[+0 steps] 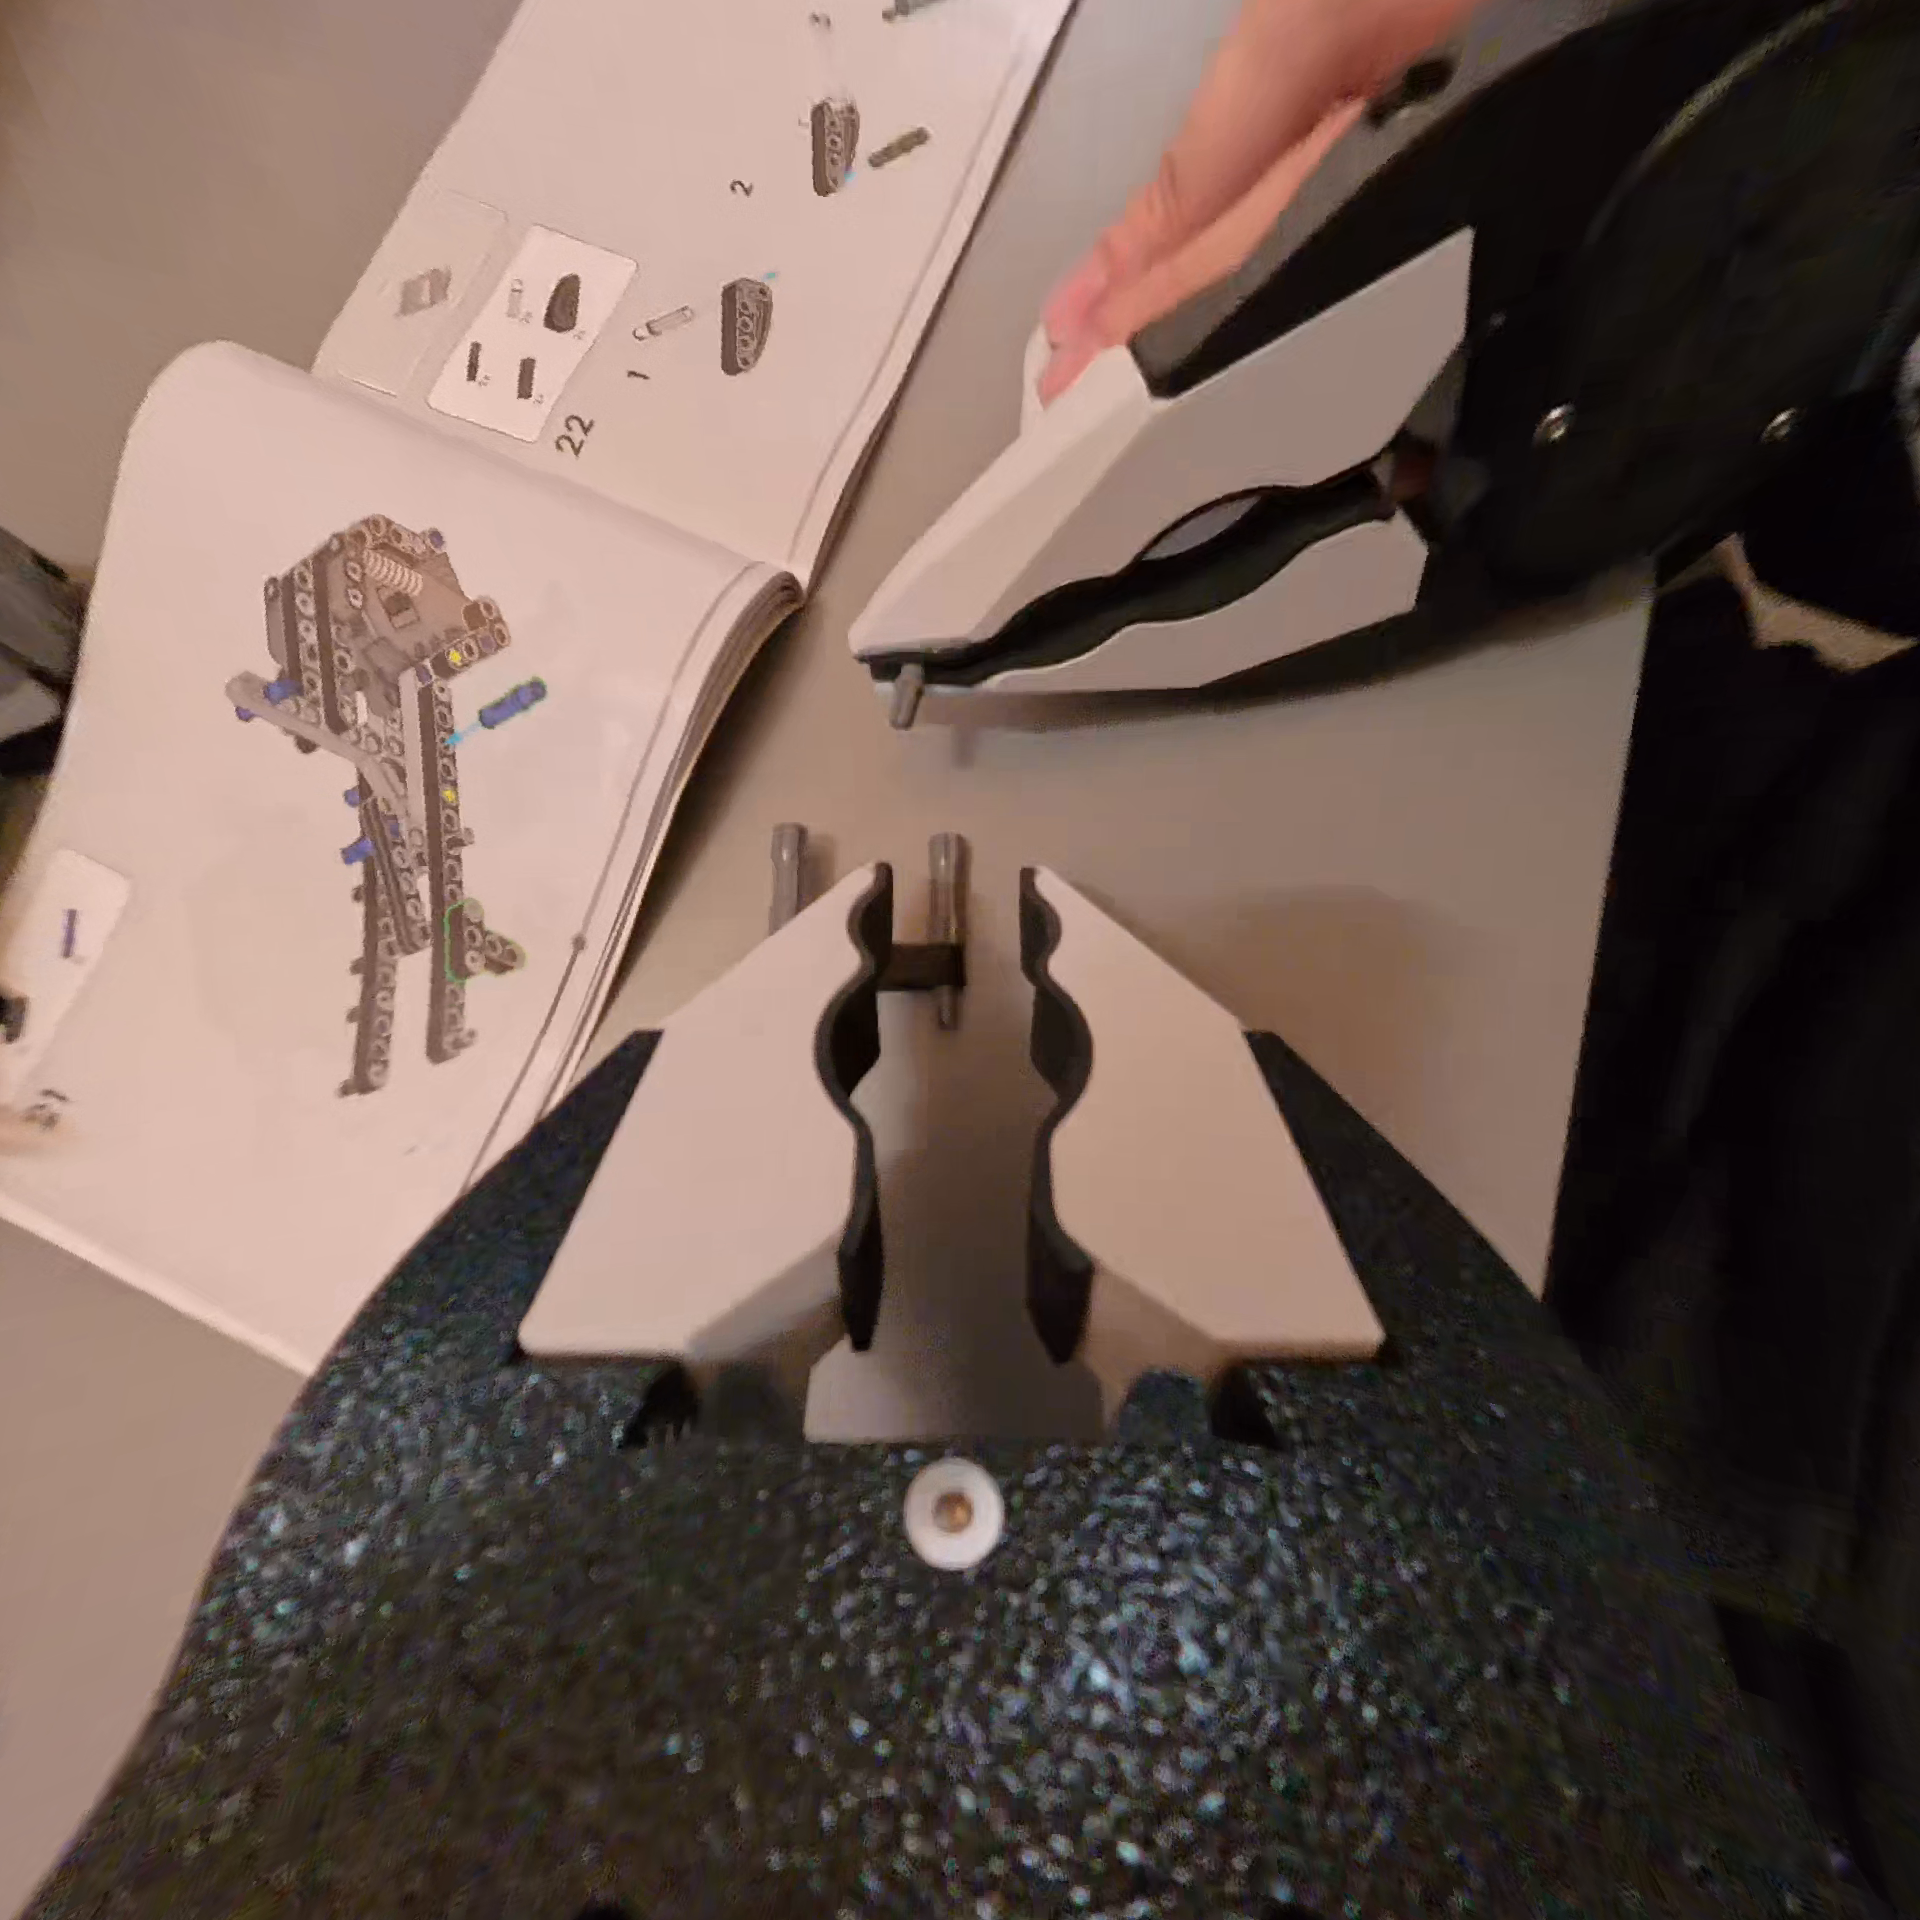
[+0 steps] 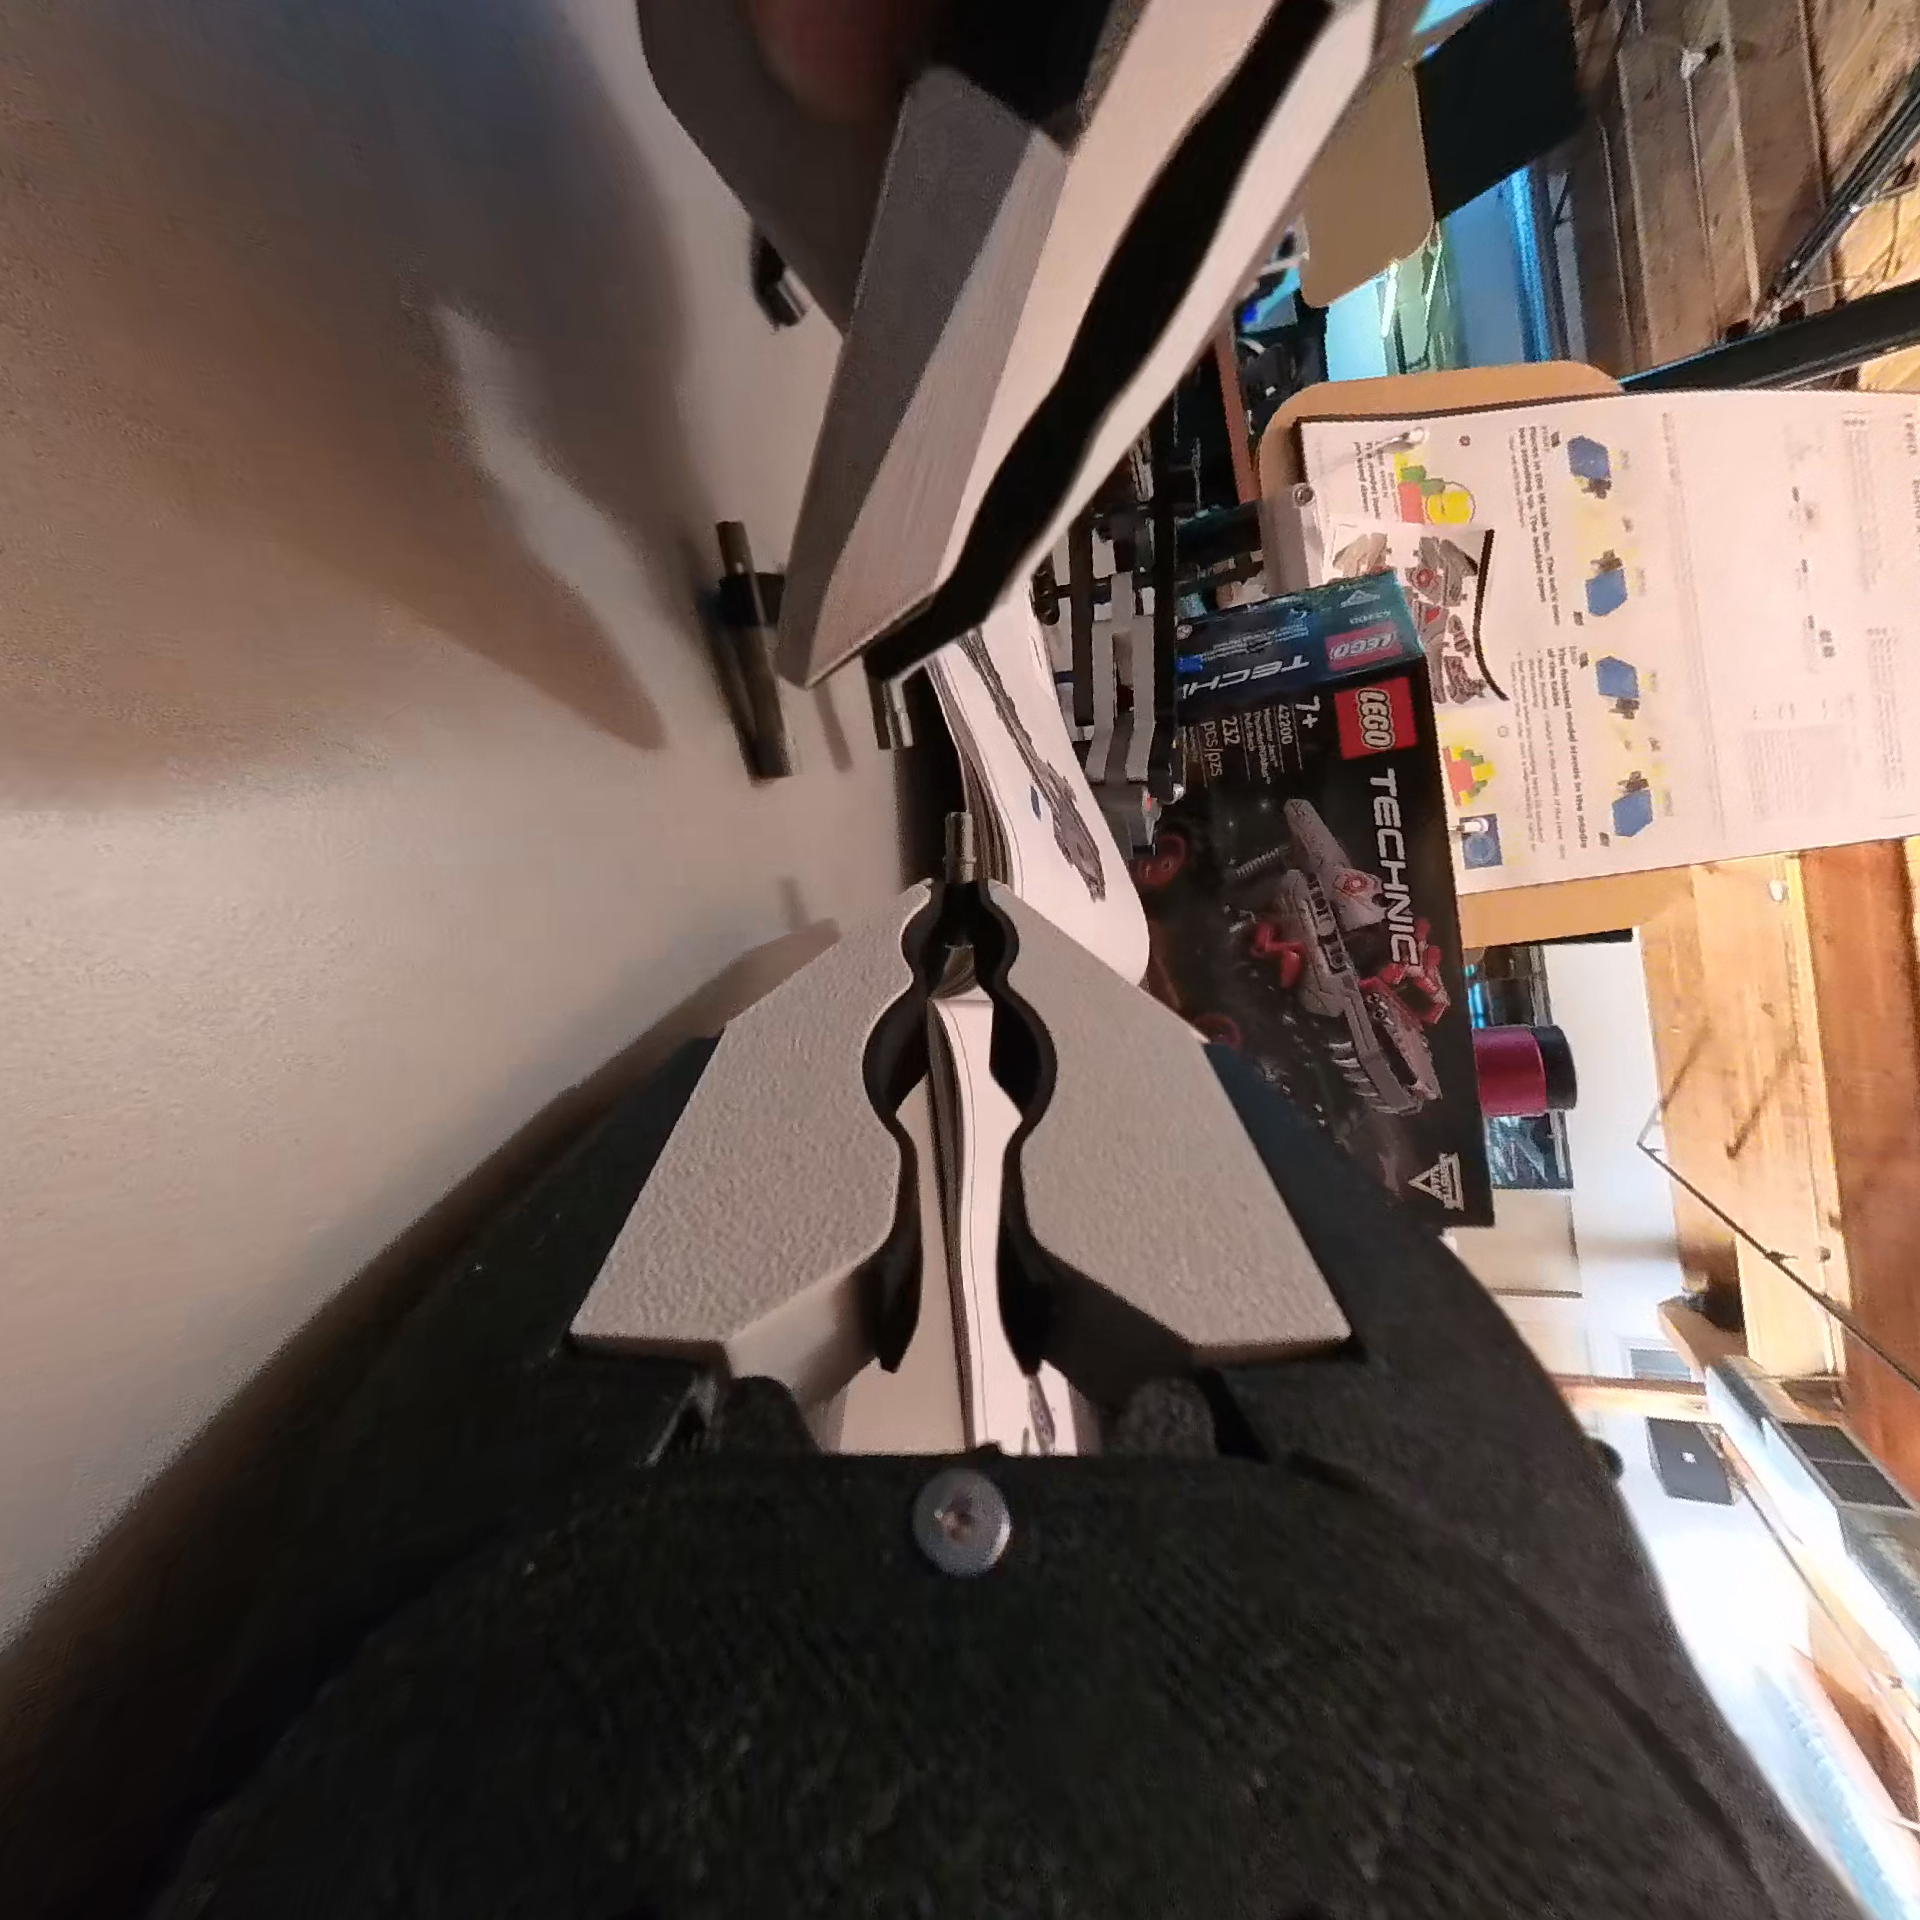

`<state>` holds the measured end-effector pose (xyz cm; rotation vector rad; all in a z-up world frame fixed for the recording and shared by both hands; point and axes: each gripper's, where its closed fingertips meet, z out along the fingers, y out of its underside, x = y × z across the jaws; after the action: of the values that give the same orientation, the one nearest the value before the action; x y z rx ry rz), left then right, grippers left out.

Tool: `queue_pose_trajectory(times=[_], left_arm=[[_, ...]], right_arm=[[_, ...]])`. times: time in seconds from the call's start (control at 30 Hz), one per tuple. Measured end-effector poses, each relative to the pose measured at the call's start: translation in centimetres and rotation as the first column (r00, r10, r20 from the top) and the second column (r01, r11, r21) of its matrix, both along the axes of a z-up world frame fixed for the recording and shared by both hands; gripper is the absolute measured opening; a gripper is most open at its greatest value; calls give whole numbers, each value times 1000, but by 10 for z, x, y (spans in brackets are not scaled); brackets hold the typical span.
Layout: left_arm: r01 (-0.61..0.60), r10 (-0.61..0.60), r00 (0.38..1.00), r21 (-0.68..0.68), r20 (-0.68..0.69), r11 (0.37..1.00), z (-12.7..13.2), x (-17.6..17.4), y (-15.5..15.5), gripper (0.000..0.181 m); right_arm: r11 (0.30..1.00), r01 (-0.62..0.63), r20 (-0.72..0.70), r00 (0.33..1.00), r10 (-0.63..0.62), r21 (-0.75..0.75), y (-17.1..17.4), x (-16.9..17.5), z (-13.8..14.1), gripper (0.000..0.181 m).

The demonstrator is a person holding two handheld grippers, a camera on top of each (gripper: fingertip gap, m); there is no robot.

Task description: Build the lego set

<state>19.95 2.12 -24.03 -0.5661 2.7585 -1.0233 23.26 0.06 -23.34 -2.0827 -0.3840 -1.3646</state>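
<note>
My left gripper (image 1: pixel 956 883) is open, low over the grey table. A grey axle (image 1: pixel 948 873) with a small black connector (image 1: pixel 925 966) on it lies on the table between its fingertips, untouched as far as I can see. A second grey pin (image 1: pixel 787 873) lies just left of the left finger. My right gripper (image 1: pixel 883 660) comes in from the upper right, shut on a small grey pin (image 1: pixel 906 698) that sticks out of its tips. In the right wrist view, the right gripper (image 2: pixel 961 894) pinches that pin (image 2: pixel 958 844), with the left gripper (image 2: pixel 852 665) above it.
An open instruction booklet (image 1: pixel 343 790) lies at the left on the table (image 1: pixel 1247 831), near the grippers. In the right wrist view, a dark Lego box (image 2: pixel 1340 935) stands behind the booklet (image 2: pixel 1049 831), with a printed sheet on a board (image 2: pixel 1610 623) and a partly built model (image 2: pixel 1122 644).
</note>
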Motion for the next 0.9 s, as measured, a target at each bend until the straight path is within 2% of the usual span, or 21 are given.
queue_pose_trajectory(times=[0.17,0.3,0.37,0.57,0.9], left_arm=[[30,-43,996,166,76,986,-14,-3,-1,18],[-1,-22,993,188,119,982,-17,1,-5,14],[-6,-15,993,184,113,983,-19,2,-3,5],[33,-37,998,57,60,998,-18,9,0,4],[130,-125,955,1,271,992,-9,19,-3,4]], right_arm=[[1000,-16,12,1000,16,-11,2,-1,-1,2],[1000,-27,18,999,27,-12,3,-3,0,2],[999,-29,35,999,30,-36,3,-3,-1,2],[997,-34,72,997,38,-63,5,-3,-1,2],[991,-26,78,996,36,-132,6,-1,-9,2]])
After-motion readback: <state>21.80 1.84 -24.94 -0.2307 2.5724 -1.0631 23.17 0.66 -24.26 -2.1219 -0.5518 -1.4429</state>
